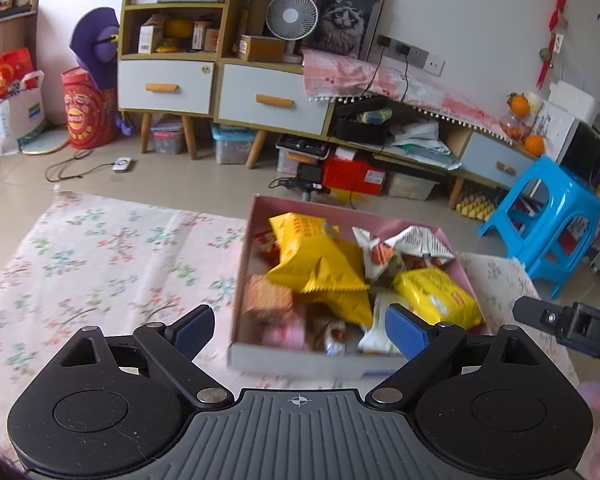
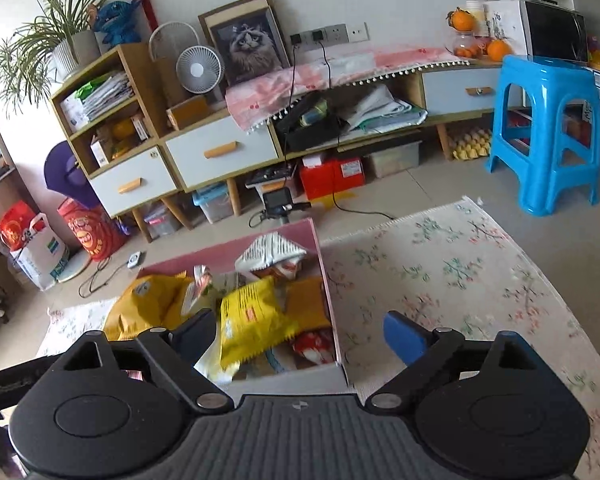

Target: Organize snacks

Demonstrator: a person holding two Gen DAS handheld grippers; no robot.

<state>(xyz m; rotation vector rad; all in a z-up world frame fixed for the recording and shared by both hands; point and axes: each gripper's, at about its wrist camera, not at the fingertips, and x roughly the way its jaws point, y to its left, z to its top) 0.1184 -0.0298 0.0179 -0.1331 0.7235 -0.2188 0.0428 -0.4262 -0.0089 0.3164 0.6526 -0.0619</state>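
Note:
A pink cardboard box (image 1: 300, 364) sits on a floral cloth and holds several snack packets: yellow bags (image 1: 316, 260), a white and orange bag (image 1: 380, 252) and small red packs (image 1: 268, 300). My left gripper (image 1: 300, 332) is open and empty, just above the box's near wall. The right gripper's body (image 1: 572, 328) shows at the right edge. In the right wrist view the same box (image 2: 328, 296) lies below, with a yellow bag (image 2: 252, 320) on top. My right gripper (image 2: 300, 332) is open and empty over the box's near right corner.
The floral cloth (image 1: 100, 248) spreads left of the box and right of it (image 2: 460, 280). A blue plastic stool (image 2: 548, 132) stands on the tiled floor at the right. A low cabinet with drawers (image 1: 260, 96), boxes and cables lines the far wall.

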